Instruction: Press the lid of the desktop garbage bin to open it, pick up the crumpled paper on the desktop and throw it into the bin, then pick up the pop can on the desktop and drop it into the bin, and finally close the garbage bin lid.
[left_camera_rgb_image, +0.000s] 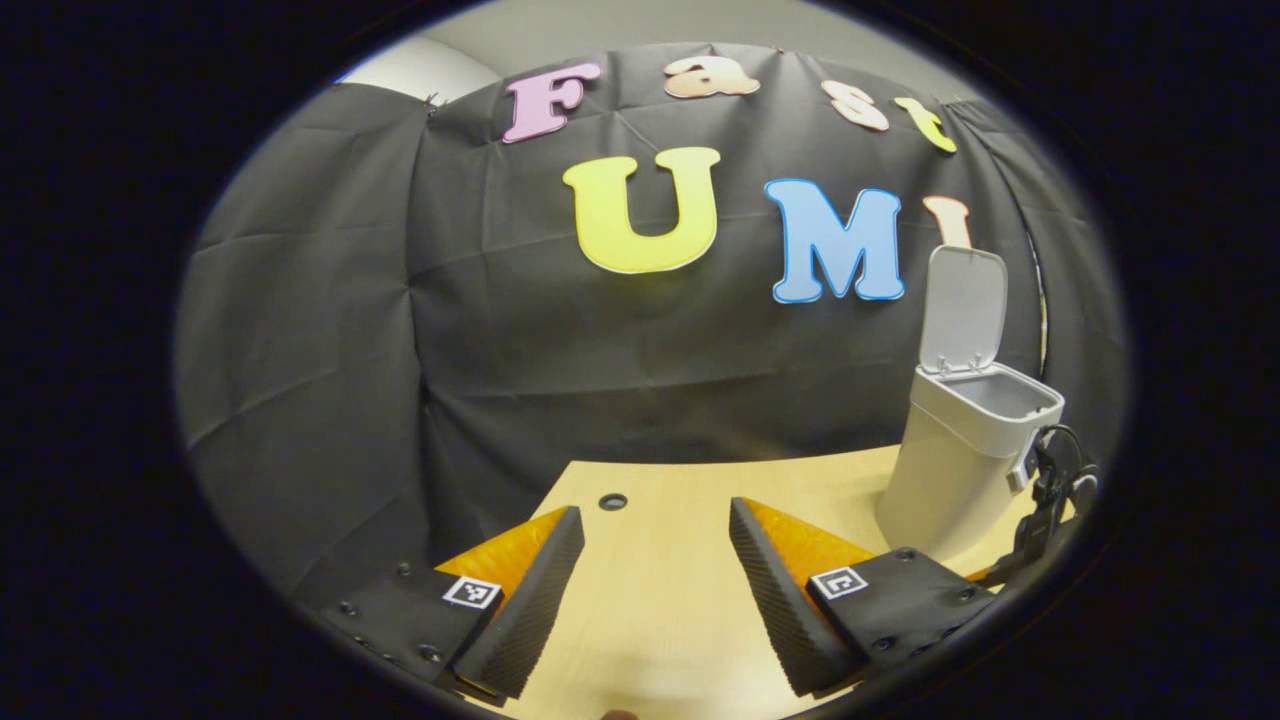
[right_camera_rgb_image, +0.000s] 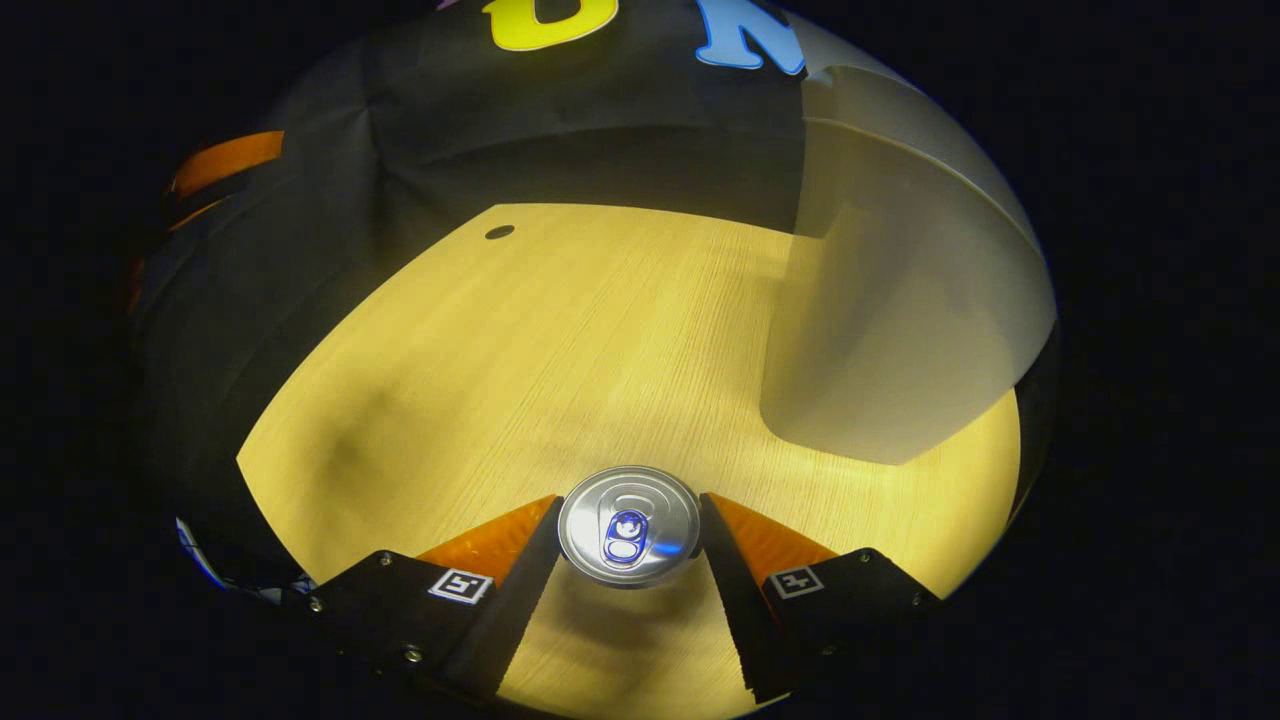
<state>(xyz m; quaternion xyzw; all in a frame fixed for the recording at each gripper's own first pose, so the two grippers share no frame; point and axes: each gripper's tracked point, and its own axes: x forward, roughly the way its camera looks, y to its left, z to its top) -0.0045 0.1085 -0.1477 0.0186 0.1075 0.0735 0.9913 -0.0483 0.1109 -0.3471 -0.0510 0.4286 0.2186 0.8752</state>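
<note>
Right tool (right_camera_rgb_image: 628, 530) clamps pop can (right_camera_rgb_image: 628, 527) — no brand legible.

We see a pale wood-grain desktop (left_camera_rgb_image: 660, 600), light tan at the lower centre of the left gripper view, yellower in the right gripper view. Garbage bin (left_camera_rgb_image: 960, 450) at the right of the left gripper view is off-white, its raised lid (left_camera_rgb_image: 965, 305) light grey, inner rim grey. Booth wall cloth (left_camera_rgb_image: 330, 330) is black, creased. Pop can (right_camera_rgb_image: 628, 525) at the lower centre of the right gripper view has a silver top with a blue pull tab. A small dark round hole (left_camera_rgb_image: 613, 501) marks the desktop.
</note>
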